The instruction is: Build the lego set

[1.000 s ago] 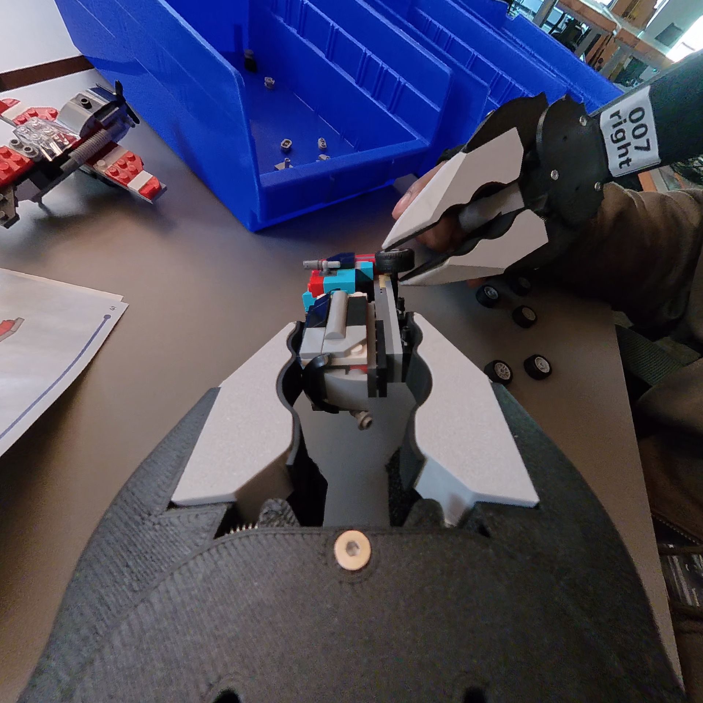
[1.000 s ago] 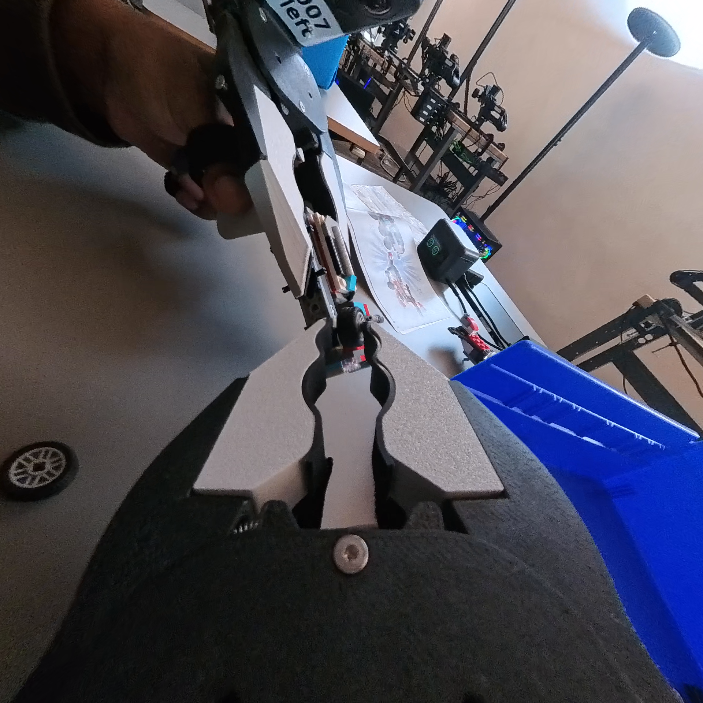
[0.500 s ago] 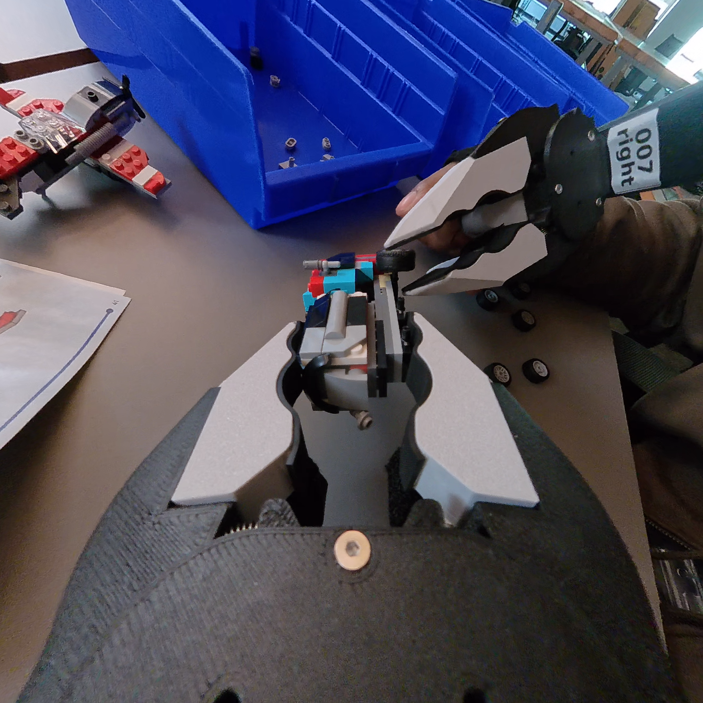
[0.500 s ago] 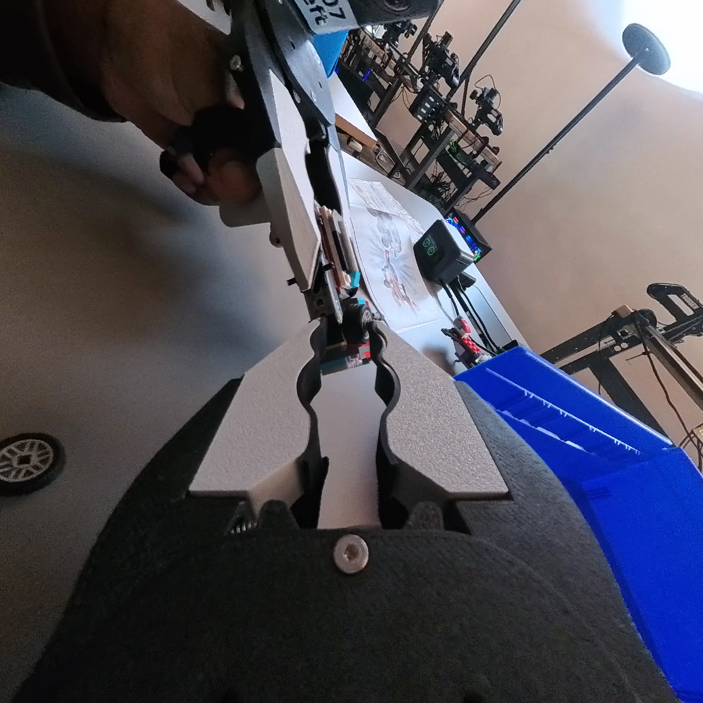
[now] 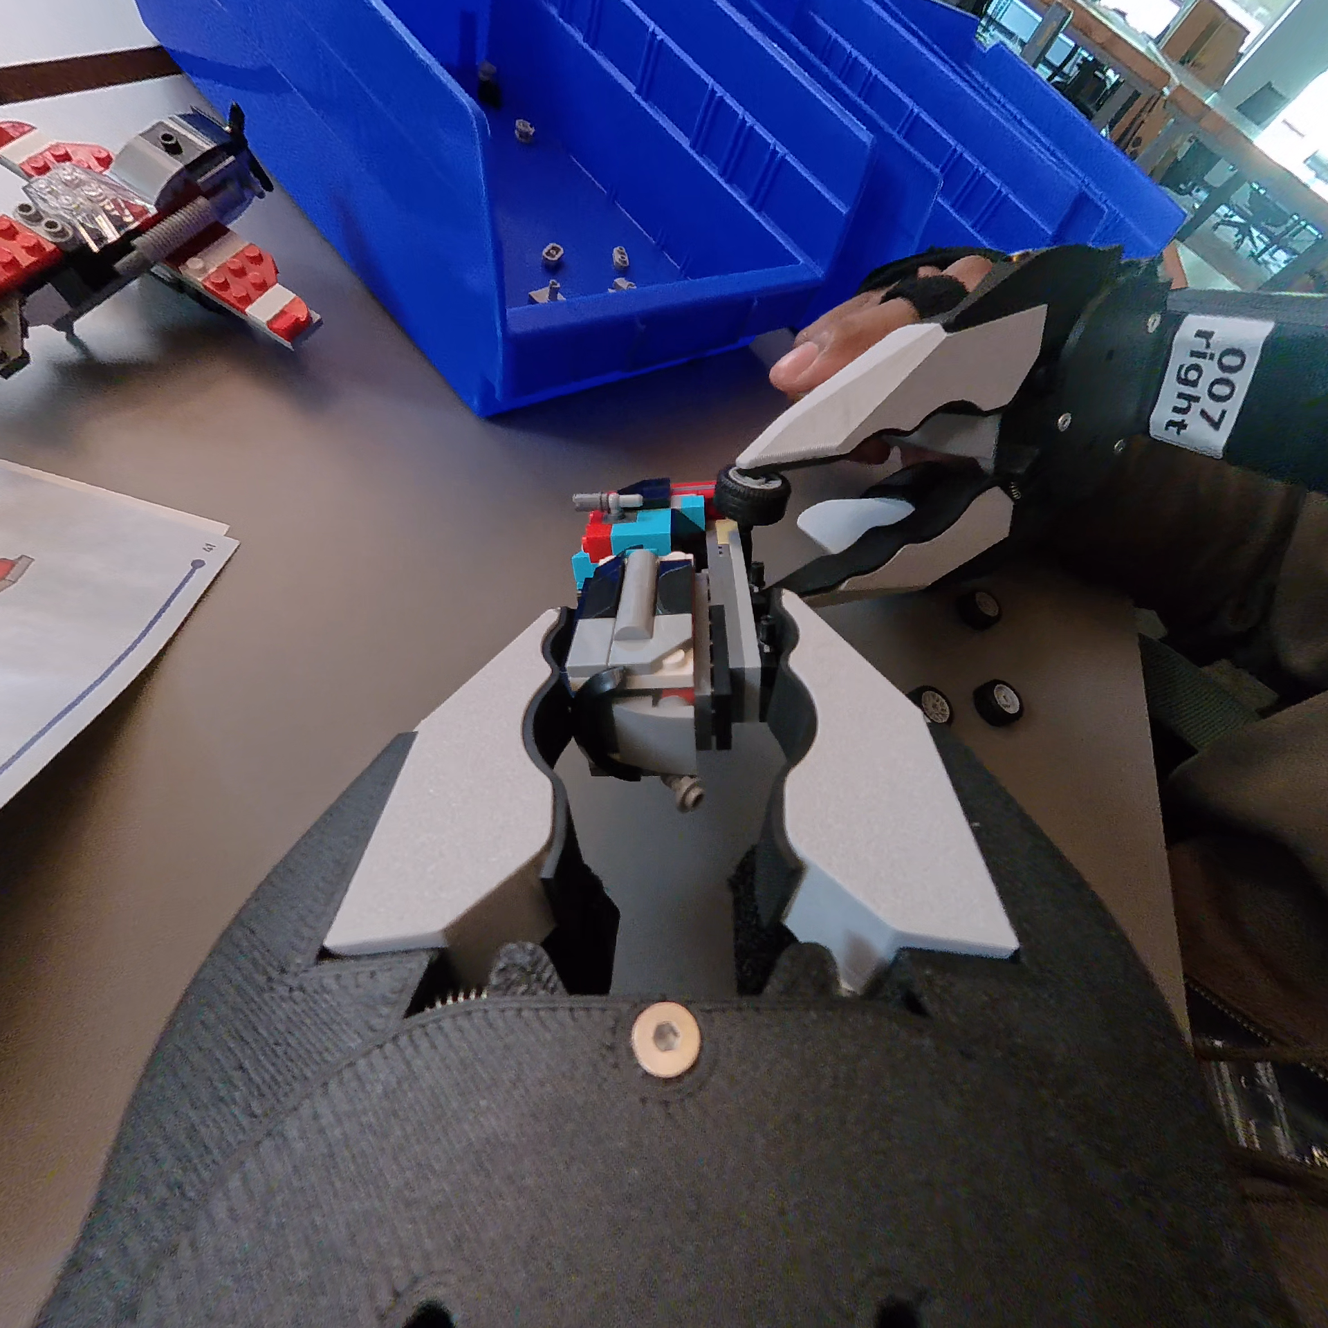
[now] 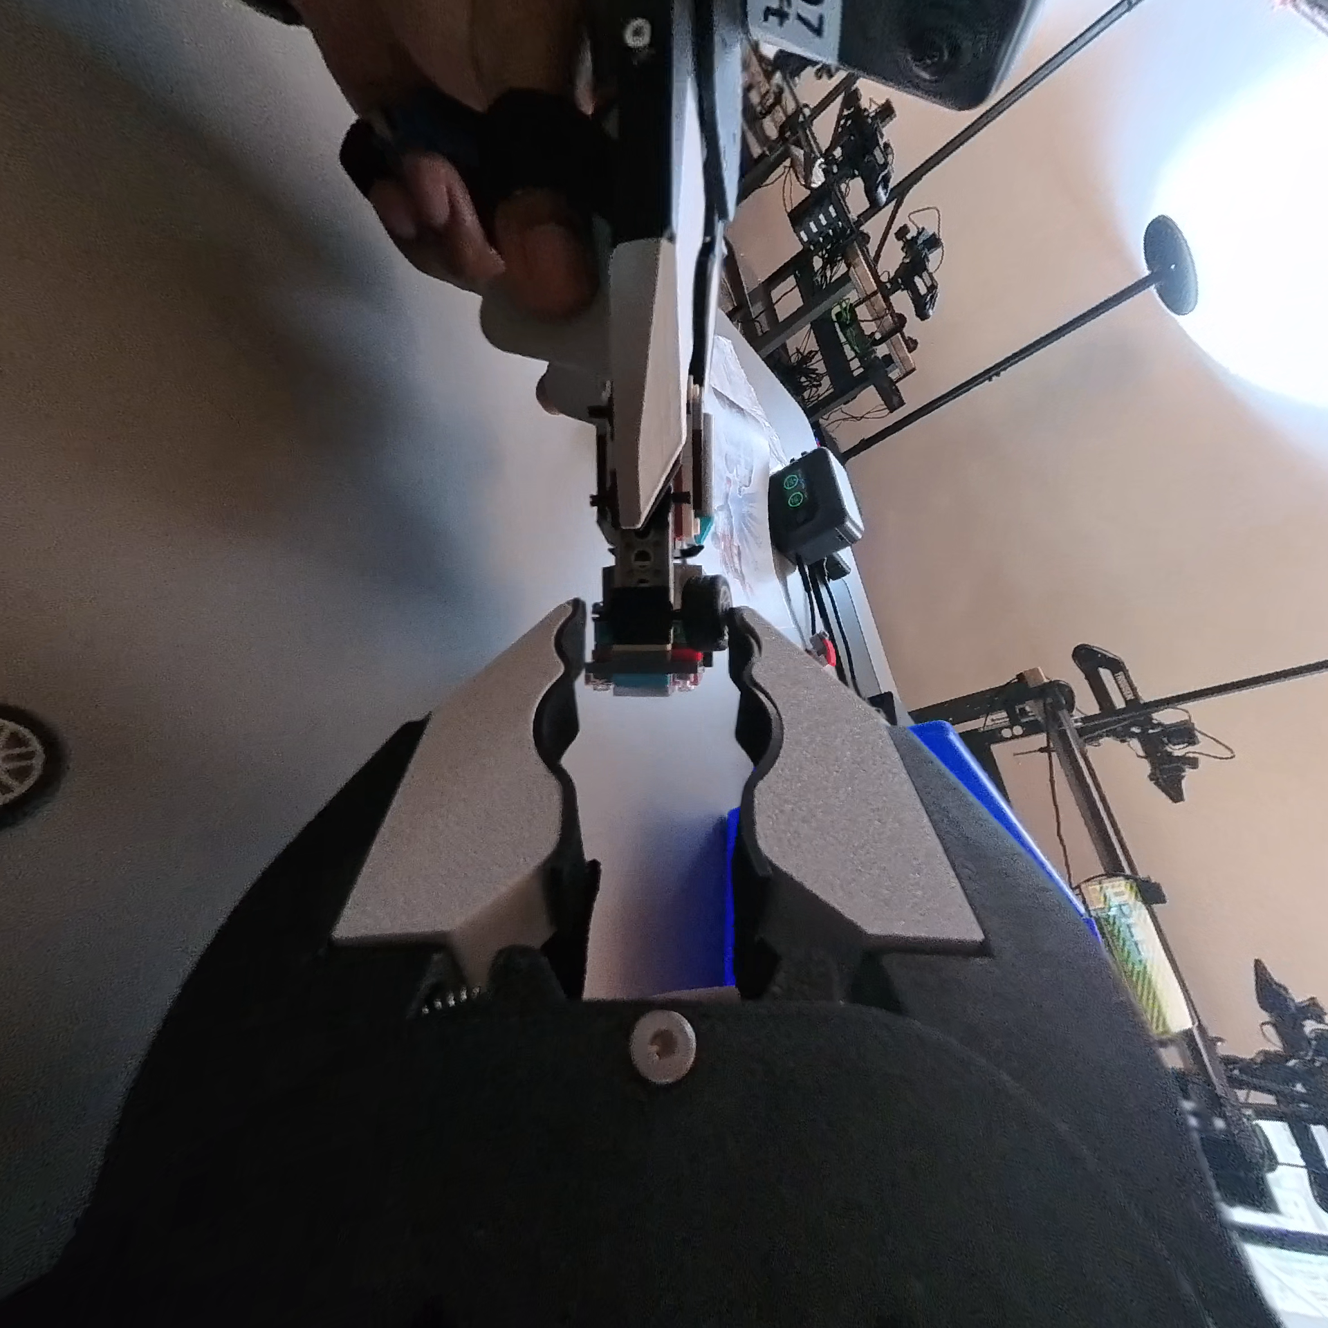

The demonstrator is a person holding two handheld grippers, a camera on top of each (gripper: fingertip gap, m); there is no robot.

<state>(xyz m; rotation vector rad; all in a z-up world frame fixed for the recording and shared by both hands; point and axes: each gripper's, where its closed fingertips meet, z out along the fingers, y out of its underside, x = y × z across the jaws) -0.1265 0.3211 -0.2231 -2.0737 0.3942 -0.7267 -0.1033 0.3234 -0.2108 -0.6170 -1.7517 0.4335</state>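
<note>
My left gripper [image 5: 668, 611] is shut on a small brick vehicle [image 5: 661, 632] of grey, black, teal and red parts, held above the dark table [image 5: 359, 503]. A black wheel [image 5: 751, 496] sits on the vehicle's far end. My right gripper [image 5: 765, 524] is open around that end. Its upper finger [image 5: 848, 409] lies against the wheel and its lower finger is apart from it. In the right wrist view the vehicle's end [image 6: 636, 618] and the wheel [image 6: 708, 611] stand between my open right gripper's [image 6: 654, 618] tips, and the left finger [image 6: 647, 402] shows above.
A blue divided bin [image 5: 647, 180] with a few small parts stands behind. A red and grey brick plane [image 5: 144, 215] and an instruction sheet [image 5: 72, 611] lie to the left. Loose wheels [image 5: 999, 701] lie at the right; another shows in the right wrist view [image 6: 14, 754]. The grippers are tip to tip, or close to it.
My right gripper's jaws have opened and let go of the wheel, which stays on the vehicle. My left gripper keeps its hold and has hardly moved.
</note>
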